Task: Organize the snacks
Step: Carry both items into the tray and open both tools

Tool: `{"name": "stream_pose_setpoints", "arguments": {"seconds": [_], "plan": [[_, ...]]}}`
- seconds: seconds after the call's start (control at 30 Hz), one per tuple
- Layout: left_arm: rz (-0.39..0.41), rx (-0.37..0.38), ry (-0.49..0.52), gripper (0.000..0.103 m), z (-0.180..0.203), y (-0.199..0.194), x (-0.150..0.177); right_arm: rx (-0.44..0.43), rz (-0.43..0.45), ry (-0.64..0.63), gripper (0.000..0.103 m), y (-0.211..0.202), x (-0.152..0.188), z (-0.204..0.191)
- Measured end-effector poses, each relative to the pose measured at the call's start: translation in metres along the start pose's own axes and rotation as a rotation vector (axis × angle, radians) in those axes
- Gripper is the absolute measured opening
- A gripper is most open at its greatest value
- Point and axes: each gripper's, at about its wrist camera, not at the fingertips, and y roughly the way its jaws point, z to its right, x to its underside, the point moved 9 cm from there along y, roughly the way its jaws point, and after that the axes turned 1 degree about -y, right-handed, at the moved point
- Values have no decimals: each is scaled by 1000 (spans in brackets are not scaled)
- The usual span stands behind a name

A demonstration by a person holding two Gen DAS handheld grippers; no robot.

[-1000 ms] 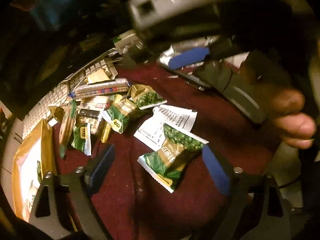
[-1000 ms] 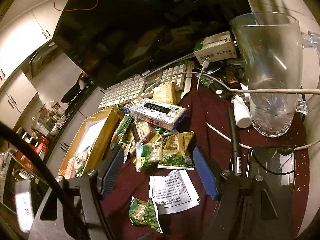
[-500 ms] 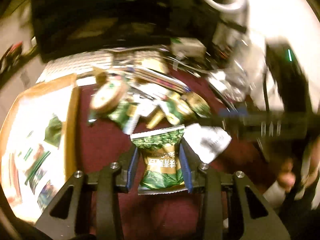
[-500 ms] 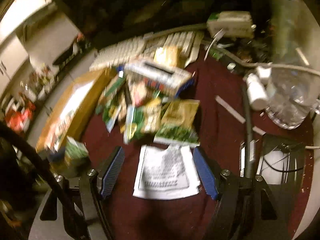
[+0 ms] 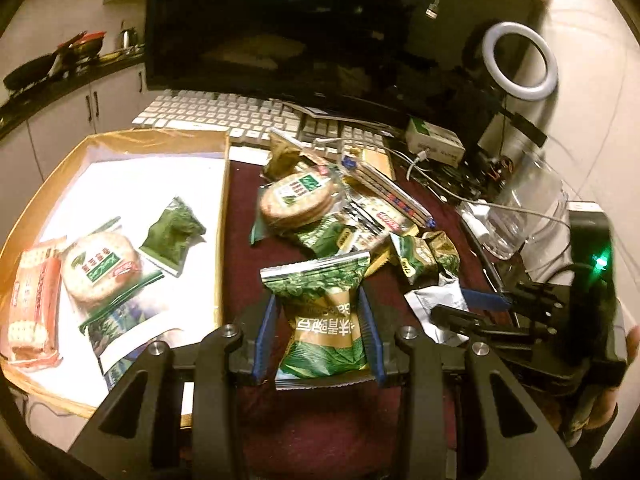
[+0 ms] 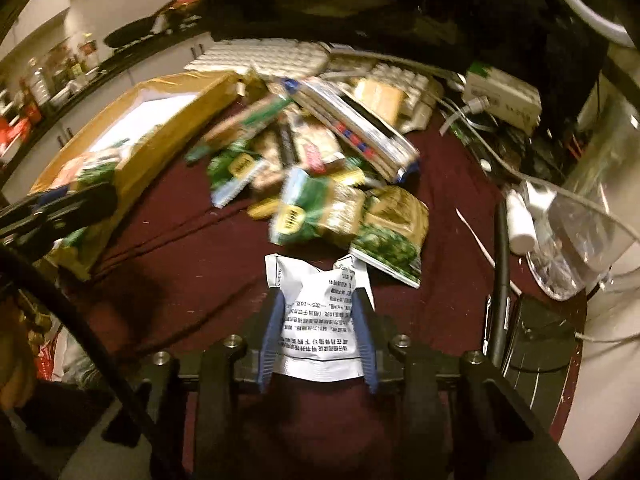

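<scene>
My left gripper [image 5: 318,300] is shut on a green snack packet [image 5: 324,328], held above the maroon cloth just right of the cardboard box [image 5: 222,208]. The box holds a round cracker pack [image 5: 100,268], a dark green packet [image 5: 174,236] and a red cracker pack [image 5: 32,304]. My right gripper [image 6: 318,298] has its jaws closing on a white printed packet [image 6: 320,340], and the blue pads press its sides. The snack pile [image 6: 320,168] lies just beyond it. In the left wrist view the right gripper [image 5: 472,308] sits at the right with that white packet [image 5: 436,300].
A white keyboard [image 5: 224,114] and a dark monitor [image 5: 320,20] stand behind the pile. A glass pitcher [image 5: 528,208], cables, a white ring light [image 5: 520,66] and a small white box [image 5: 436,142] crowd the right. A black pen [image 6: 500,272] lies by the pitcher.
The left gripper shut on the green packet, lifted it and swung left toward the box. The right gripper moved down over the white packet and closed on it.
</scene>
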Motion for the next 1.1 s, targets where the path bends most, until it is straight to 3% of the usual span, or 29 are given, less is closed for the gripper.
{"name": "stream_pose_setpoints", "arguments": {"seconds": [0.27,0.43,0.7,0.9,1.1], "plan": [[26,2,-74,40,-17,-9,-5,-225,171,-16,34,-34,-39,-45],[58,-3,-148,40,-37,-24,-9,-333,188,-17,34,-26,-63,-82],[79,-28,-221,40,-75,-37,-10,-405,170,-7,34,-1,-90,-131],[84,-35,-298,40,-108,-44,-16,-429,169,35,34,12,-111,-145],[56,-56,-338,40,-148,-40,-37,-364,168,63,34,16,-135,-133]]}}
